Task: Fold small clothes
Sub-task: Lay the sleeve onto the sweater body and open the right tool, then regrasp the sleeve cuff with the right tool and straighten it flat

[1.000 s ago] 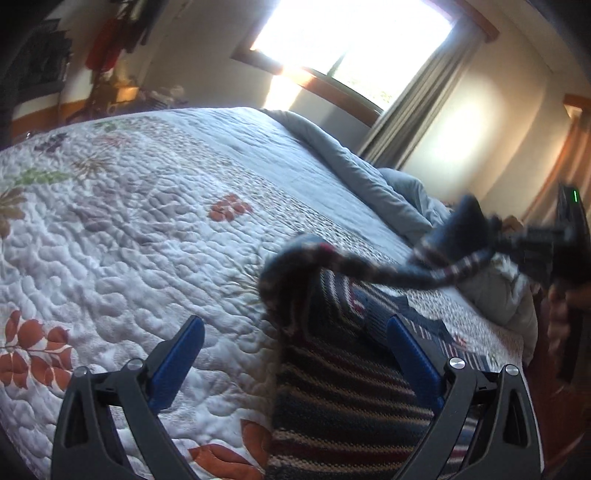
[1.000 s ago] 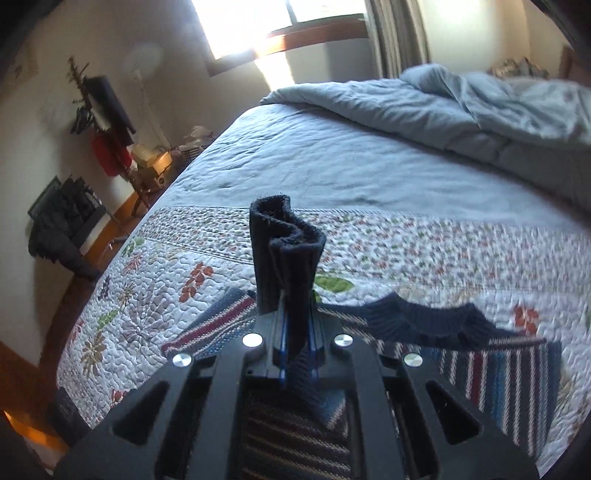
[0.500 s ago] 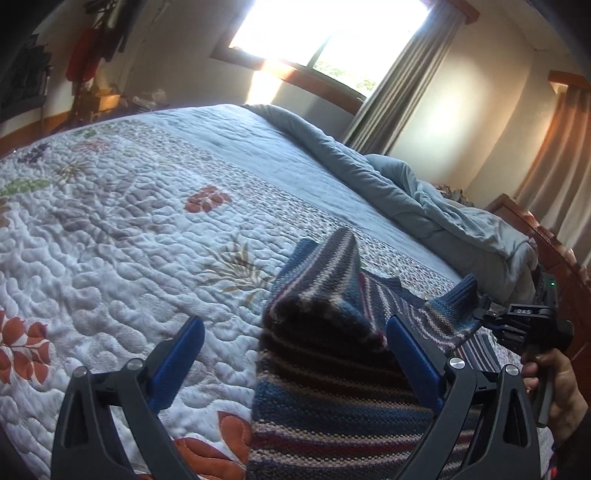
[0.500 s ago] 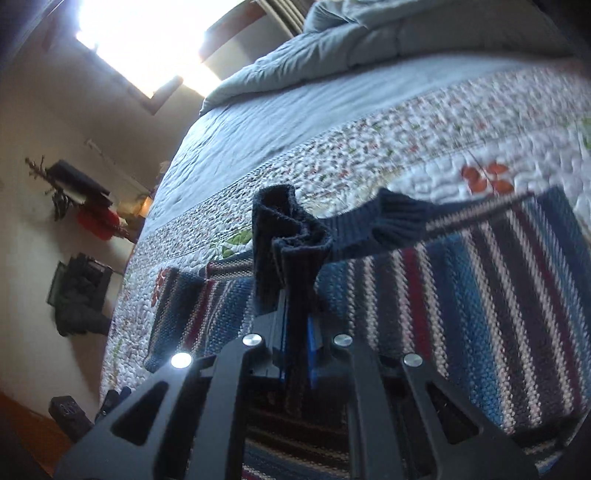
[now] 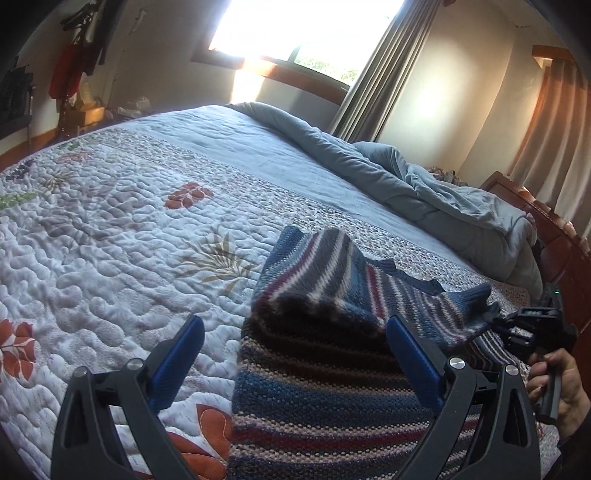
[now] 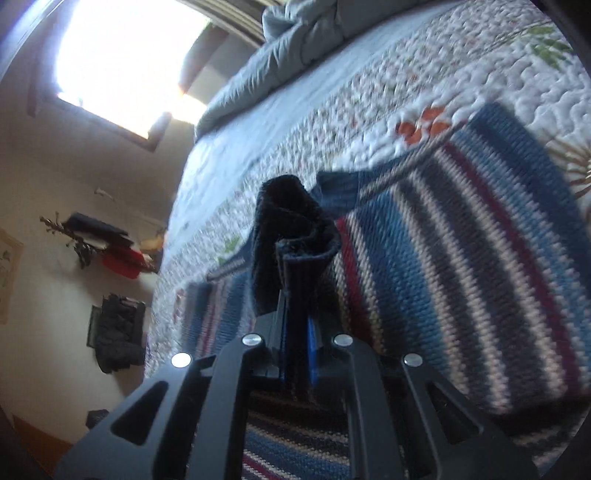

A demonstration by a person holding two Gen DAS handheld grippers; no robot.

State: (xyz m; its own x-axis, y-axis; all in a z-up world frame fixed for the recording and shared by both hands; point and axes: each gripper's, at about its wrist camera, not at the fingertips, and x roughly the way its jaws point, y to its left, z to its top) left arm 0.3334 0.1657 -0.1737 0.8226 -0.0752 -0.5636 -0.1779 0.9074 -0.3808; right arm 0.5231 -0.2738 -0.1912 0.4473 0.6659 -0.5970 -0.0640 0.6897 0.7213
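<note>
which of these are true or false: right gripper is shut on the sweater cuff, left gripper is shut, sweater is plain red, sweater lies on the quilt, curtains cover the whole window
1. The right gripper is shut on the cuff. True.
2. The left gripper is shut. False: it is open.
3. The sweater is plain red. False: it is striped blue, white and dark red.
4. The sweater lies on the quilt. True.
5. Curtains cover the whole window. False: they hang to one side.

Blown-out window (image 5: 295, 29) glare — fisheye, blurry
</note>
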